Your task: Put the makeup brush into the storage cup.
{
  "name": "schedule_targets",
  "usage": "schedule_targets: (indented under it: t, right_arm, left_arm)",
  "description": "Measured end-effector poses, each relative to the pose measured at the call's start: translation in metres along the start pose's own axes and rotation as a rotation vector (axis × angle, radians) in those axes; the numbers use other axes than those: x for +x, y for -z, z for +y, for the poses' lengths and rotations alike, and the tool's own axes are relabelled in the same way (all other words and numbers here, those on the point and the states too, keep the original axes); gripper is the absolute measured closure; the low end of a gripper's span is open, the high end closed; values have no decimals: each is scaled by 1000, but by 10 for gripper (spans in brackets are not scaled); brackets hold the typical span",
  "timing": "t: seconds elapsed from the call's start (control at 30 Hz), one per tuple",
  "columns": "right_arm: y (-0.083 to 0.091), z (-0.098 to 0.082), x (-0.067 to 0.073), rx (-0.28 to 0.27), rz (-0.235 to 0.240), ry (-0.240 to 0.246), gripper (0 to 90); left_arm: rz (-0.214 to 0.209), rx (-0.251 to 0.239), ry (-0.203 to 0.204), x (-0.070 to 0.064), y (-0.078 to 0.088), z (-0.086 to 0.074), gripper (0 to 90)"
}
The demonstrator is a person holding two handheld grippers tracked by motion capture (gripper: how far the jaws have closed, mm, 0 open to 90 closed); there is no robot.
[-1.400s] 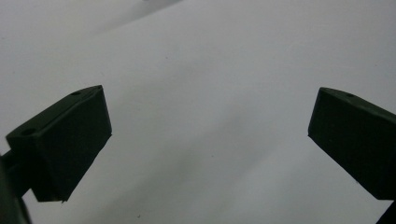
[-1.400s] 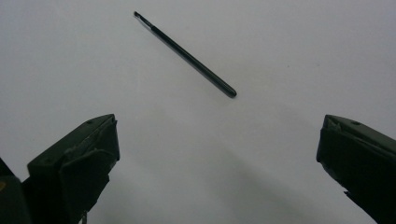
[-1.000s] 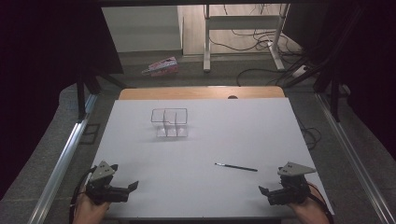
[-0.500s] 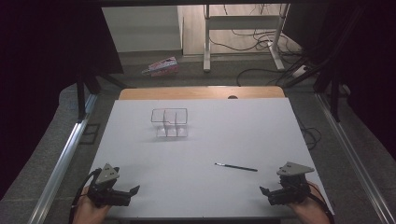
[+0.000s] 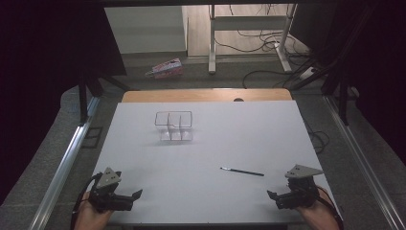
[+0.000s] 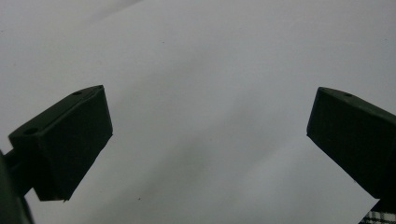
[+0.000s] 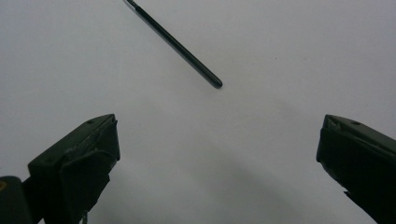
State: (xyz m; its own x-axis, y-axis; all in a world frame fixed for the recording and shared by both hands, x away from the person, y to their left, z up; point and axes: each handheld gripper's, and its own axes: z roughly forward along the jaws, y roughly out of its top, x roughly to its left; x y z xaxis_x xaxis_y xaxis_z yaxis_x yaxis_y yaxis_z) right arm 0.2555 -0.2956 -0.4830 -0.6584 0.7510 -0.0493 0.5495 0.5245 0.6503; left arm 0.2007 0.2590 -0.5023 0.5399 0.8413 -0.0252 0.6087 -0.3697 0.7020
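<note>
A thin black pen (image 5: 242, 171) lies flat on the white table (image 5: 206, 153), right of centre. In the right gripper view the pen (image 7: 175, 44) runs up to the left, beyond the jaws. A clear divided box (image 5: 174, 125) stands upright toward the back, left of centre. My right gripper (image 5: 274, 196) rests at the front right corner, open and holding nothing, a short way from the pen's right end. My left gripper (image 5: 136, 195) sits at the front left corner, open too. Its jaws stand wide apart over bare white surface, left gripper (image 6: 210, 135); the right gripper (image 7: 217, 154) likewise.
The table's wooden back edge (image 5: 206, 95) shows beyond the white sheet. Metal rails (image 5: 62, 167) run along both sides. On the floor behind lie a colourful packet (image 5: 165, 68), cables and a desk frame (image 5: 249, 33).
My left gripper has shifted slightly toward the table's front edge. The right gripper, pen and box have stayed put.
</note>
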Motion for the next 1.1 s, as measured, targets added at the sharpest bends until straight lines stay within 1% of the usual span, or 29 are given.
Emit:
schedule_targets:
  t: [0.03,0.07,0.1,0.3,0.6,0.67,0.73,0.77,0.8,0.87,1.1]
  right_arm:
    - [0,1,0,3,3,-5,0]
    - [-1,2,1,17,7,-2,0]
    - [-1,2,1,17,7,-2,0]
    - [-3,8,5,46,20,16,0]
    - [-3,12,4,70,28,19,0]
    - [-3,15,2,82,25,37,0]
    - [-2,16,2,88,23,40,0]
    - [-2,19,1,105,23,60,0]
    - [-2,19,1,105,23,60,0]
    - [-3,21,1,116,19,75,0]
    - [-5,28,-2,180,10,131,3]
  left_arm:
    - [-1,-1,2,0,0,0,5]
    - [-2,-1,4,0,0,0,5]
    - [-1,-2,5,0,0,0,5]
    - [0,-3,6,0,0,0,5]
    - [-1,6,1,0,-1,0,4]
    - [0,7,0,-1,-2,0,3]
    - [1,8,0,-1,-2,0,4]
    - [3,10,0,-1,-2,0,3]
    - [3,11,0,-1,-2,0,3]
    - [2,12,1,-1,-3,0,3]
    - [1,20,-2,-1,-3,0,3]
